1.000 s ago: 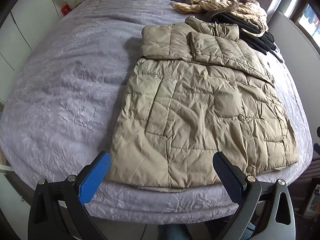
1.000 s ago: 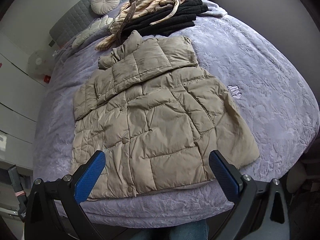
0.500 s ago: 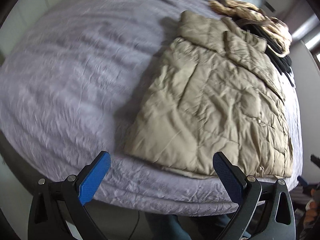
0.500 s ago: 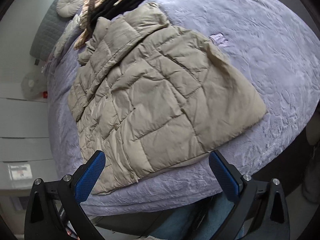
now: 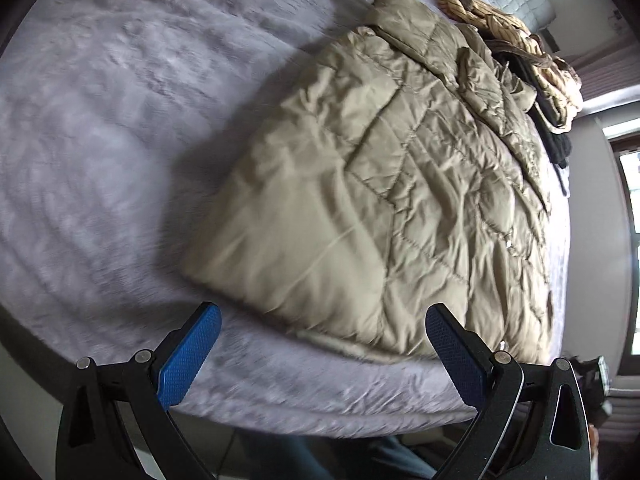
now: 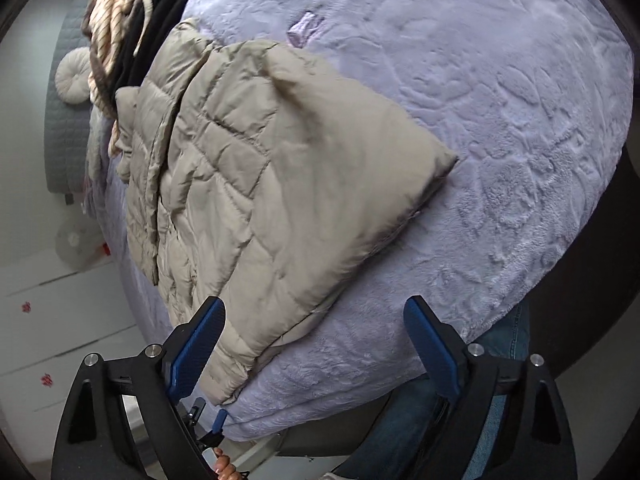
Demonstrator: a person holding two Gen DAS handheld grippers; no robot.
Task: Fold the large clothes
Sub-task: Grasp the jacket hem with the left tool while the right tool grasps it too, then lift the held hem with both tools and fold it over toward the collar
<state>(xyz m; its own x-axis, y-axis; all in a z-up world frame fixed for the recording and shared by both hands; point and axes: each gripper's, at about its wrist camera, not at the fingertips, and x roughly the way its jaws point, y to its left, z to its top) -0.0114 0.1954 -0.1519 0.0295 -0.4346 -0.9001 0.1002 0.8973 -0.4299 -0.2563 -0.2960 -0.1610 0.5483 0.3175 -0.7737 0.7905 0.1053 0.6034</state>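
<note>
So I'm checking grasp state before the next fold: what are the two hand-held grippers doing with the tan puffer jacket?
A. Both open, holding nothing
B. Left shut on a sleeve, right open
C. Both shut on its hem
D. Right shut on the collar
A: the left hand-held gripper and the right hand-held gripper both have jaws spread wide with nothing between them, and the tan puffer jacket lies flat on the purple blanket.

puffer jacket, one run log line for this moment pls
phase: approach hem | puffer jacket: flat on bed, sleeves folded in | left tool: open, empty | right tool: open, empty

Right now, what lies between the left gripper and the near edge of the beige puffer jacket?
Only a narrow strip of purple blanket, seen in the left wrist view. The left gripper is open just short of the jacket hem, touching nothing.
</note>
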